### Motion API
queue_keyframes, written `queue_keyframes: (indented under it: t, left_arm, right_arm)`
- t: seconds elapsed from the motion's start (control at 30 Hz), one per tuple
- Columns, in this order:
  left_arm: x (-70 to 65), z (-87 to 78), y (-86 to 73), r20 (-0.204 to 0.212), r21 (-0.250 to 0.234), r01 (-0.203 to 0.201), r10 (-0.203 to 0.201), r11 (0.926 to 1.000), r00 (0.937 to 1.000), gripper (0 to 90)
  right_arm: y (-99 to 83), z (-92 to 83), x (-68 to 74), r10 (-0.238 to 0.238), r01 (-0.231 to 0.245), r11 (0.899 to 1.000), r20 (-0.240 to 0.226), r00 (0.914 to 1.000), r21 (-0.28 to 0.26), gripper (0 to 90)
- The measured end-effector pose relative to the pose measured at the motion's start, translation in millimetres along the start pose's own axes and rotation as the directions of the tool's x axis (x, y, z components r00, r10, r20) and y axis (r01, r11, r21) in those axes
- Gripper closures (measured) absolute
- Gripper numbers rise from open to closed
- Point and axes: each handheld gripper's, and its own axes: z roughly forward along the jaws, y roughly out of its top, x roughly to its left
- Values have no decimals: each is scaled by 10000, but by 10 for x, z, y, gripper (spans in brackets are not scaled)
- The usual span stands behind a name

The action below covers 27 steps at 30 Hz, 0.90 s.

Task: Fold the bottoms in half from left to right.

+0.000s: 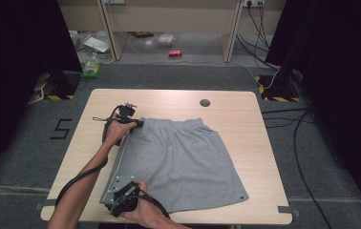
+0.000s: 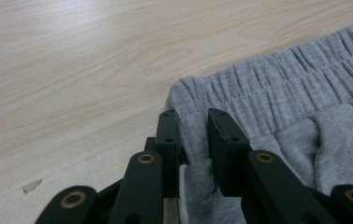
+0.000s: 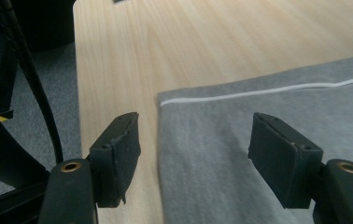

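A pair of grey shorts (image 1: 183,157) lies flat on the wooden table (image 1: 245,124), with its elastic waistband (image 2: 282,79) at the far side. My left gripper (image 1: 137,124) is at the waistband's left corner, and in the left gripper view it (image 2: 193,119) is shut on a fold of that fabric. My right gripper (image 1: 114,185) sits at the near left corner of the shorts. In the right gripper view it (image 3: 195,135) stands open, its jaws astride the corner of the grey cloth (image 3: 258,154), which has a white stripe (image 3: 258,91).
A round cable hole (image 1: 205,102) lies in the table's far side. The table's left edge (image 3: 79,93) runs close beside my right gripper. On the floor beyond are a red can (image 1: 175,53), a green bottle (image 1: 91,67) and cables (image 1: 283,119) at the right.
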Motion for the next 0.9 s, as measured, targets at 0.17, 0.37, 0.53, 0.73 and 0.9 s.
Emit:
queue_keyframes:
  t: [0.17, 0.37, 0.53, 0.73, 0.9]
  left_arm:
    - [-11, 1, 8, -73, 53, -74, 74, 10000, 9999, 741]
    - [-2, 0, 3, -12, 21, 18, -18, 10000, 10000, 741]
    - [-4, 1, 5, -18, 28, 20, -20, 10000, 10000, 741]
    - [-18, 2, 13, -121, 78, 37, -36, 10000, 9999, 741]
    - [-62, -10, 37, -293, 132, -137, 141, 9998, 9995, 767]
  right_arm:
    - [25, 112, 44, -188, 186, 9996, 117, 9998, 194, 351]
    - [70, 184, 78, -489, 472, 9980, 404, 9980, 428, 433]
    - [54, 157, 68, -327, 296, 9987, 779, 9964, 408, 593]
    - [42, 132, 18, -175, 151, 9993, 690, 9975, 354, 800]
    - [17, 104, -56, 428, -433, 9989, 292, 9987, 164, 855]
